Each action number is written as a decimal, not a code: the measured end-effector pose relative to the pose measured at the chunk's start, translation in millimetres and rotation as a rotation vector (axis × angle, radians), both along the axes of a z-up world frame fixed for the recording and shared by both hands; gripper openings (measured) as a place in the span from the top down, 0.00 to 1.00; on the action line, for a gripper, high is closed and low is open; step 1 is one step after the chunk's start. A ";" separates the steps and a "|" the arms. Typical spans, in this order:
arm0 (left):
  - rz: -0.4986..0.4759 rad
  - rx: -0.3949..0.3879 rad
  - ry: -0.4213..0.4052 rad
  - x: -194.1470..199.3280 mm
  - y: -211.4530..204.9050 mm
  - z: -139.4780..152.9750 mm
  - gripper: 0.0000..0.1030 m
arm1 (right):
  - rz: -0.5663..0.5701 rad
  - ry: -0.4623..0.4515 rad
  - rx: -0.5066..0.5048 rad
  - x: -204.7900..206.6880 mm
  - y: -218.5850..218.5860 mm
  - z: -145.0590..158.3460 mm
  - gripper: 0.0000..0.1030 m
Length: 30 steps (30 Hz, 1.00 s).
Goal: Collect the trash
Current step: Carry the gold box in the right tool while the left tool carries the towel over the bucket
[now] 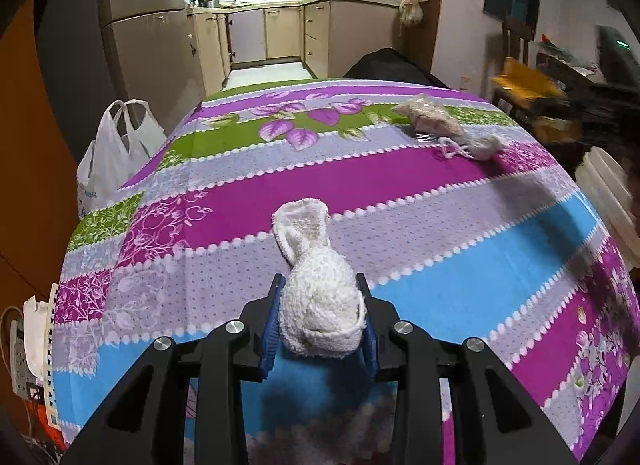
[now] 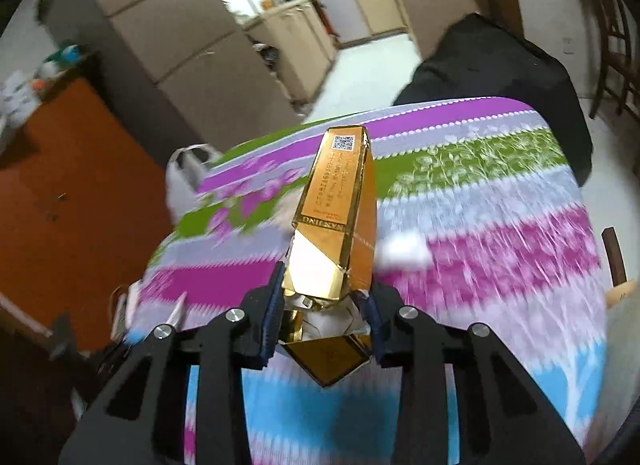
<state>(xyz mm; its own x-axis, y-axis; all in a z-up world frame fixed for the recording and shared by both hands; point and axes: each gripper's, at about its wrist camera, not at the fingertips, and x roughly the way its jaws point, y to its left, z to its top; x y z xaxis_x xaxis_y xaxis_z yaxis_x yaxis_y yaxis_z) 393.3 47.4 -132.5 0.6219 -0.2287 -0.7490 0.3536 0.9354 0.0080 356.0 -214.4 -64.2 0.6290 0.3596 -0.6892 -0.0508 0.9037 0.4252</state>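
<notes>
My left gripper (image 1: 320, 285) is shut on a white terry cloth (image 1: 316, 289), whose loose end trails forward onto the striped purple, green and blue tablecloth (image 1: 440, 265). My right gripper (image 2: 324, 281) is shut on a crushed gold carton (image 2: 336, 217) with a QR code at its far end, held above the tablecloth (image 2: 500, 265); the open flap of the carton hangs below the pads. A pinkish crumpled plastic bag (image 1: 432, 119) and a small grey-white wad with a string loop (image 1: 480, 147) lie at the far right of the table in the left wrist view.
A white plastic carrier bag (image 1: 116, 153) stands off the table's left edge, also seen as the white bag (image 2: 186, 177). A black bulky object (image 2: 500, 65) sits beyond the far edge. A fridge (image 1: 152, 37) and kitchen cabinets (image 1: 280, 33) are behind. The right wrist view is motion-blurred.
</notes>
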 end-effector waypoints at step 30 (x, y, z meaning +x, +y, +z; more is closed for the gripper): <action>-0.125 -0.030 -0.012 -32.1 -11.5 -5.1 0.55 | 0.124 -0.032 -0.507 -135.2 3.0 -73.4 0.52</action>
